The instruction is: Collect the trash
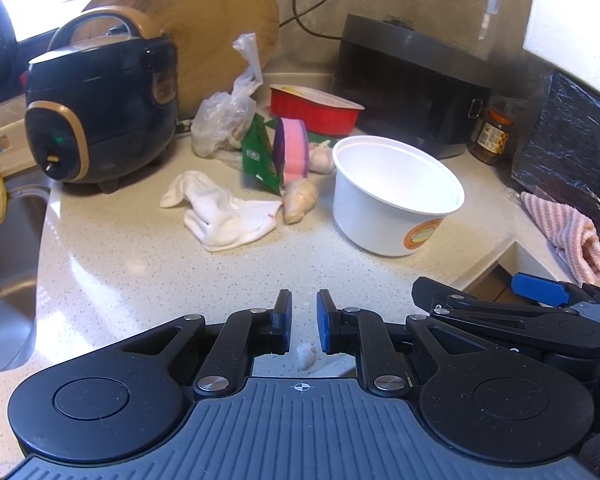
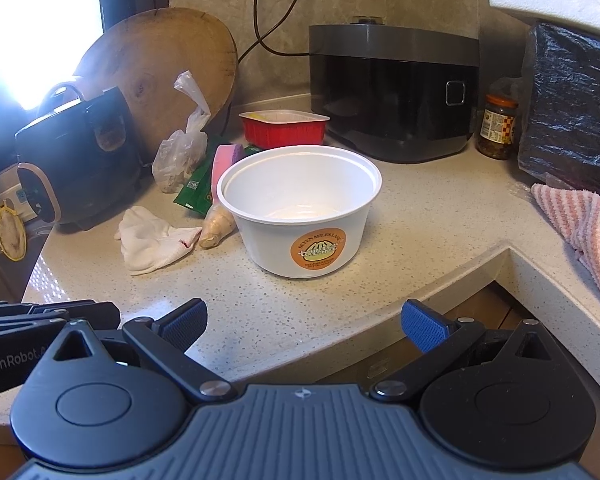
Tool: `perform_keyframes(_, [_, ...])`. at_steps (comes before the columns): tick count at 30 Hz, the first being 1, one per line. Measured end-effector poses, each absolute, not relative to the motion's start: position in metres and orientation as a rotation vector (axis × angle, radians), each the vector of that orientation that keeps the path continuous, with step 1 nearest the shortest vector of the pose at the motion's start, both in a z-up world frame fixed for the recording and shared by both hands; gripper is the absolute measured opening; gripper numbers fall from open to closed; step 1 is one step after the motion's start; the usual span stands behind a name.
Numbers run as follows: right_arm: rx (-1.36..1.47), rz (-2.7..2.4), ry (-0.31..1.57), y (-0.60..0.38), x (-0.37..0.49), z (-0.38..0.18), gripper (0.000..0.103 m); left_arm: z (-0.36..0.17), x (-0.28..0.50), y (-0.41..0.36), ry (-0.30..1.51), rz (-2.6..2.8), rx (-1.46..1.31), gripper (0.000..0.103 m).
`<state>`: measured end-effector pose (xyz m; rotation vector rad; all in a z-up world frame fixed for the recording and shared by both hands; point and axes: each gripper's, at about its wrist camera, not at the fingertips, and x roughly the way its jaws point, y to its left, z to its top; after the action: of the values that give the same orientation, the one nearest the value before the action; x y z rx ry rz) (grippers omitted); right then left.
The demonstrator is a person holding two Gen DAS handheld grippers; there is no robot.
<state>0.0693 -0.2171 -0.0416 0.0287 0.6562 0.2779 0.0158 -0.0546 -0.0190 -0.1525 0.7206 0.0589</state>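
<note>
On the speckled counter stands an empty white plastic bowl (image 1: 396,192) (image 2: 300,208) with an orange label. Left of it lie a crumpled white tissue (image 1: 220,212) (image 2: 152,240), a green packet (image 1: 260,156), a clear plastic bag (image 1: 228,116) and a red tray (image 1: 314,108). My left gripper (image 1: 304,320) hovers over the near counter, its jaws nearly together with a narrow gap and nothing pressed between the pads. A small white scrap (image 1: 305,354) lies on the counter under it. My right gripper (image 2: 304,326) is wide open and empty, in front of the bowl at the counter's edge.
A dark rice cooker (image 1: 100,96) and round wooden board (image 1: 204,20) stand at the back left, a black appliance (image 1: 412,80) and jar (image 1: 492,136) at the back right. Ginger (image 1: 298,200), a pink sponge (image 1: 292,148), a striped towel (image 1: 564,232) and the sink (image 1: 4,240) are nearby.
</note>
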Motion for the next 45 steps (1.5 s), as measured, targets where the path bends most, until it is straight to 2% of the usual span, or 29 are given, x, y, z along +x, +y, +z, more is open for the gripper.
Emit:
perform_keyframes(20, [0.042, 0.284, 0.643, -0.234, 0.080, -0.044, 0.103, -0.018, 0.031, -0.055, 0.703, 0.029, -0.227, 0.017])
perform_keyframes(26, [0.064, 0.277, 0.567, -0.256, 0.108, -0.037, 0.103, -0.006, 0.074, -0.046, 0.671, -0.104, -0.361, 0.018])
perform_keyframes(35, [0.192, 0.305, 0.624, -0.291, 0.186, -0.029, 0.103, 0.006, 0.165, -0.050, 0.712, -0.035, -0.272, 0.018])
perform_keyframes(37, [0.237, 0.349, 0.646, -0.291, 0.200, -0.032, 0.099, -0.001, 0.178, -0.046, 0.757, 0.012, -0.278, 0.018])
perform_keyframes(38, [0.252, 0.364, 0.659, -0.290, 0.206, -0.034, 0.087, -0.005, 0.183, -0.044, 0.776, 0.019, -0.296, 0.018])
perform_keyframes(39, [0.259, 0.374, 0.669, -0.288, 0.211, -0.037, 0.081, -0.010, 0.186, -0.042, 0.791, 0.020, -0.318, 0.018])
perform_keyframes(41, [0.266, 0.387, 0.700, -0.281, 0.222, -0.044, 0.061, -0.019, 0.186, -0.038, 0.807, 0.018, -0.362, 0.018])
perform_keyframes(42, [0.271, 0.399, 0.715, -0.278, 0.226, -0.049, 0.058, -0.022, 0.186, -0.037, 0.808, 0.008, -0.382, 0.018])
perform_keyframes(45, [0.281, 0.431, 0.747, -0.269, 0.229, -0.060, 0.058, -0.032, 0.186, -0.037, 0.822, -0.019, -0.395, 0.018])
